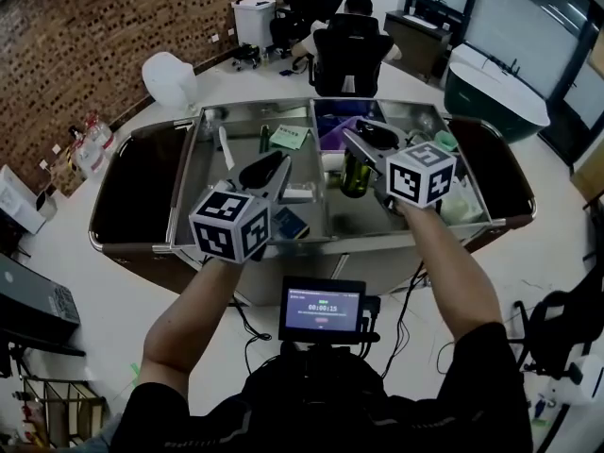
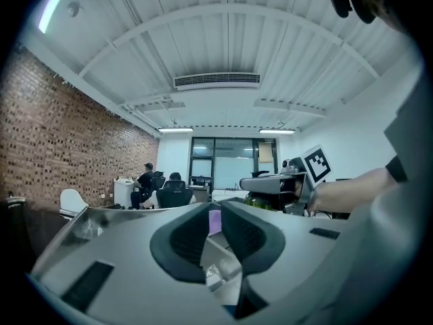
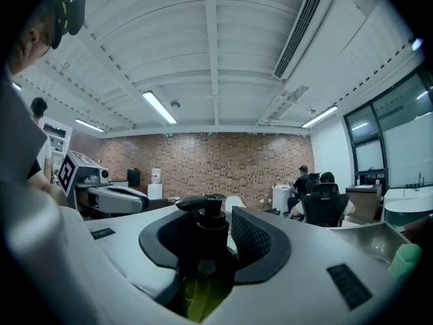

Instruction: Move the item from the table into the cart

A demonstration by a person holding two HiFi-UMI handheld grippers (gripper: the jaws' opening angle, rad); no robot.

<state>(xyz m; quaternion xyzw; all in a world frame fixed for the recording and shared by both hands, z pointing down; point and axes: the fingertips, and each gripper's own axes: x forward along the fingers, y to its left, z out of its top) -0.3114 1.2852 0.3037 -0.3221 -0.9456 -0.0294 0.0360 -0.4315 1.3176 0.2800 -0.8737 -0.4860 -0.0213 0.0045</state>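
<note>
A dark green bottle (image 1: 354, 174) with a black pump top hangs over the steel cart (image 1: 189, 182), with my right gripper (image 1: 366, 147) shut on it. In the right gripper view the bottle (image 3: 205, 246) stands upright between the black pads (image 3: 254, 239) of the gripper (image 3: 218, 217). My left gripper (image 1: 269, 169) hovers over the cart's left half. Its jaws (image 2: 215, 214) stand close together with a narrow gap. Only the cart's contents show through the gap, and nothing is pressed between the pads (image 2: 247, 235).
In the cart lie a green card (image 1: 290, 137), a purple thing (image 1: 335, 125), a white box (image 1: 297, 193), a blue booklet (image 1: 289, 223) and a green cup (image 1: 445, 140). Dark table ends (image 1: 132, 192) flank it. People sit in chairs (image 1: 349, 45) behind. A small monitor (image 1: 323, 310) is near me.
</note>
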